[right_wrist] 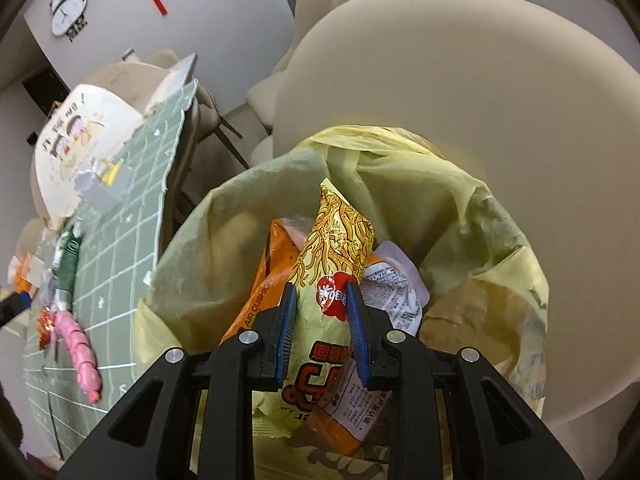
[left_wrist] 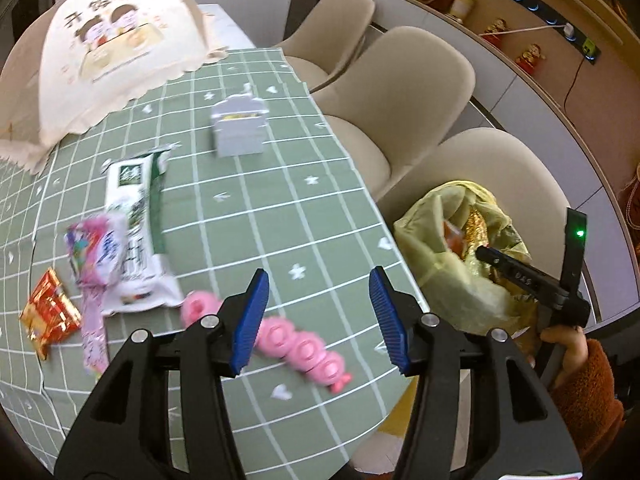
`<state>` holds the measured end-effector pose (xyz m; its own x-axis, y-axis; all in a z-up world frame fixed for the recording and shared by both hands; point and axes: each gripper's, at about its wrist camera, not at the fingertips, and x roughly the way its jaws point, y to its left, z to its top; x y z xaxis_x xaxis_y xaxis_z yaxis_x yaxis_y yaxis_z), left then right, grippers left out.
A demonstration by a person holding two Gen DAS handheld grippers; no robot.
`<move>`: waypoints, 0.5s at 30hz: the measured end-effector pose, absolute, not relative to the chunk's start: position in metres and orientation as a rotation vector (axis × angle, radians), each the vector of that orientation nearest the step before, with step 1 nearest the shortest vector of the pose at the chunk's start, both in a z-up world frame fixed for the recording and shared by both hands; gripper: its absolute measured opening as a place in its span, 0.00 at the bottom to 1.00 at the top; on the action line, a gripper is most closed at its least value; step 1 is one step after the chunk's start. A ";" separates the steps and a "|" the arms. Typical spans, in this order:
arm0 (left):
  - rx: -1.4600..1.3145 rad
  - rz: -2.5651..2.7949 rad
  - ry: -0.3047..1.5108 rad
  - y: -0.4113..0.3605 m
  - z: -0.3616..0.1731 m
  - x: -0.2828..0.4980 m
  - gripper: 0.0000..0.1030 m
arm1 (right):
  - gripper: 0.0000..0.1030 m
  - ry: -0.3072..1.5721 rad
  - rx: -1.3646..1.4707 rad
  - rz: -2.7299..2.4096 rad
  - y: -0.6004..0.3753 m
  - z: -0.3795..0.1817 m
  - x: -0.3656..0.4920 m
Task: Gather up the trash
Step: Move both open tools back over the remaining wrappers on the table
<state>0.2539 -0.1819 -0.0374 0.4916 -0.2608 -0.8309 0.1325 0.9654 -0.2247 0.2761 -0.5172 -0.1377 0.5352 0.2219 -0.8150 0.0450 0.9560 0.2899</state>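
Note:
My left gripper (left_wrist: 318,284) is open and empty above the green checked tablecloth (left_wrist: 280,216). To its left lie a pink strip of cups (left_wrist: 296,344), a white and green wrapper (left_wrist: 136,232), a pink wrapper (left_wrist: 96,252) and a red and gold wrapper (left_wrist: 48,312). My right gripper (right_wrist: 320,296) is over the yellow trash bag (right_wrist: 420,200), its jaws standing on either side of a yellow noodle packet (right_wrist: 332,280) that stands in the bag. I cannot tell whether the pads press it. The bag (left_wrist: 444,248) also shows in the left wrist view, with the right gripper (left_wrist: 486,254) reaching into it.
A grey tissue box (left_wrist: 238,126) stands mid-table. A cream mesh food cover (left_wrist: 116,48) fills the far left. Three beige chairs (left_wrist: 400,92) line the table's right edge; the bag rests on the nearest one (right_wrist: 460,80). An orange packet (right_wrist: 260,288) and a white packet (right_wrist: 394,284) lie in the bag.

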 end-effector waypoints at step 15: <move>-0.194 -0.199 0.968 -0.064 -0.038 0.233 0.48 | 0.44 0.826 0.204 0.022 -0.455 -0.066 0.216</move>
